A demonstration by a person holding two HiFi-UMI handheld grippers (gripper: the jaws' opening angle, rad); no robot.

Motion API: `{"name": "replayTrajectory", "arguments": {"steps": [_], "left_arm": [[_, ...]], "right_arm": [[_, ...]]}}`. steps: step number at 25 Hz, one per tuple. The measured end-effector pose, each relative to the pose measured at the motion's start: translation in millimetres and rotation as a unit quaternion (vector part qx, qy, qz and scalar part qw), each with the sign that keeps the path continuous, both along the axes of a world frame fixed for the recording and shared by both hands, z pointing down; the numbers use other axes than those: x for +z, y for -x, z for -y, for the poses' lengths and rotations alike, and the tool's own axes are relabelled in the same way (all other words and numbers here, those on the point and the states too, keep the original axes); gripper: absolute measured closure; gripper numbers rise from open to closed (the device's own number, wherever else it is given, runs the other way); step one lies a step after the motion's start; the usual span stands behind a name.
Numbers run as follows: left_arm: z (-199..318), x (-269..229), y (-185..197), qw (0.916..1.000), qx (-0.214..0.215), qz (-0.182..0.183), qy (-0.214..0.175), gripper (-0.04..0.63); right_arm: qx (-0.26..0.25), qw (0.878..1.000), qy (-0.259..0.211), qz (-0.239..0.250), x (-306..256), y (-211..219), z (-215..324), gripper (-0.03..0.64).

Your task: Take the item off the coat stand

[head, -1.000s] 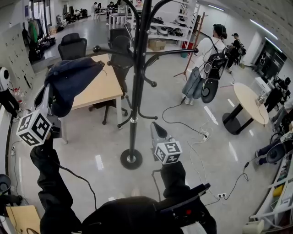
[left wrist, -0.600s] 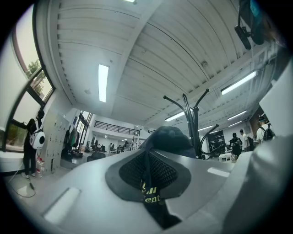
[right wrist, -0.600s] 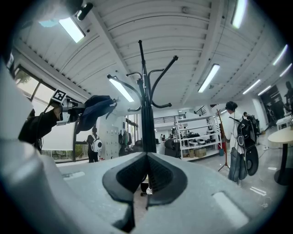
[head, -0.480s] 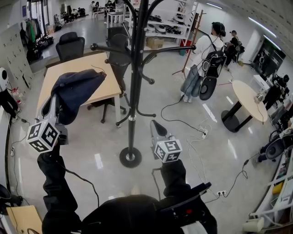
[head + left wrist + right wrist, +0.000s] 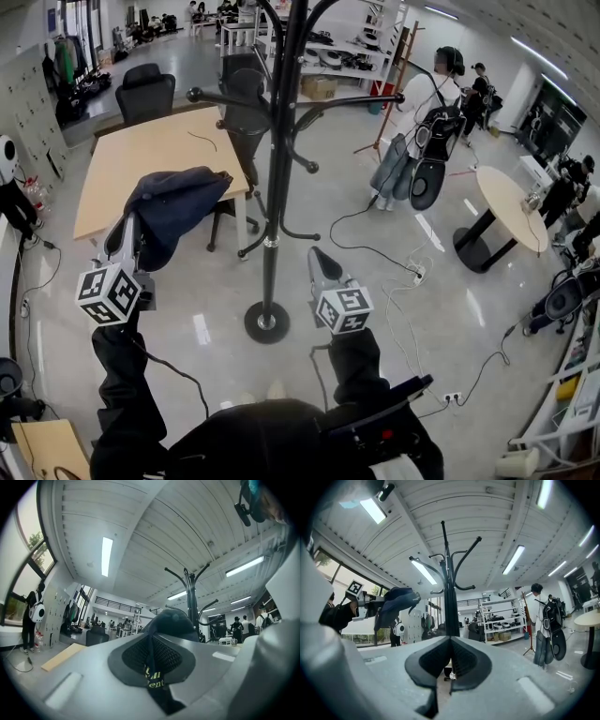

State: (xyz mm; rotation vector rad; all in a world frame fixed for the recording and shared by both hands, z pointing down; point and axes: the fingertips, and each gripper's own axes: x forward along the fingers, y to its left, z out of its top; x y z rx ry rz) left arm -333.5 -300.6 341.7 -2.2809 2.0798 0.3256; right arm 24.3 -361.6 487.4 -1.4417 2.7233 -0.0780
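The dark blue cap (image 5: 176, 208) hangs clear of the coat stand (image 5: 278, 169), off to its left and touching none of its hooks. In the head view it sits in the air in front of the near edge of the wooden table (image 5: 141, 155). The left gripper (image 5: 134, 232) holds it from below: in the left gripper view the jaws are pressed nearly together on a dark strap of the cap with yellow print, and the rounded crown rises just beyond the tips.

The right gripper (image 5: 321, 259) is low and near the stand's pole, just right of it, pointing up. Its jaws are closed together with nothing between them. In the right gripper view the pole shows straight ahead beyond the tips.

The stand's round base rests on the pale, shiny floor (image 5: 394, 309). A black office chair (image 5: 147, 92) stands behind the table. To the right, well apart, a person (image 5: 424, 112) wearing a backpack stands near a small round table (image 5: 511, 208), and cables trail across the floor.
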Motion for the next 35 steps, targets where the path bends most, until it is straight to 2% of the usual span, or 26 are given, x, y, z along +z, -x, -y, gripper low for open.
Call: {"name": "replayTrajectory", "arguments": {"steps": [6, 12, 19, 26, 35], "left_arm": [[-4, 21, -9, 1.0, 0.003, -0.001, 0.008, 0.581], [-8, 39, -24, 0.9999, 0.01, -0.001, 0.0, 0.581], [-5, 67, -38, 0.9995, 0.022, -0.01, 0.021, 0.58], [-8, 81, -53, 0.9993, 0.02, 0.015, 0.027, 0.581], [-9, 108, -70, 0.9984, 0.039, 0.009, 0.038, 0.581]], "right_arm": [[-0.001, 1.0, -0.001, 0.003, -1, 0, -2, 0.615], [0.001, 1.0, 0.001, 0.005, 2, -2, -3, 0.615], [0.002, 1.0, -0.003, 0.004, -1, -3, -5, 0.615], [0.007, 1.0, 0.004, 0.006, 1, -9, -6, 0.615], [0.006, 1.0, 0.008, 0.009, 9, -3, -6, 0.615]]}}
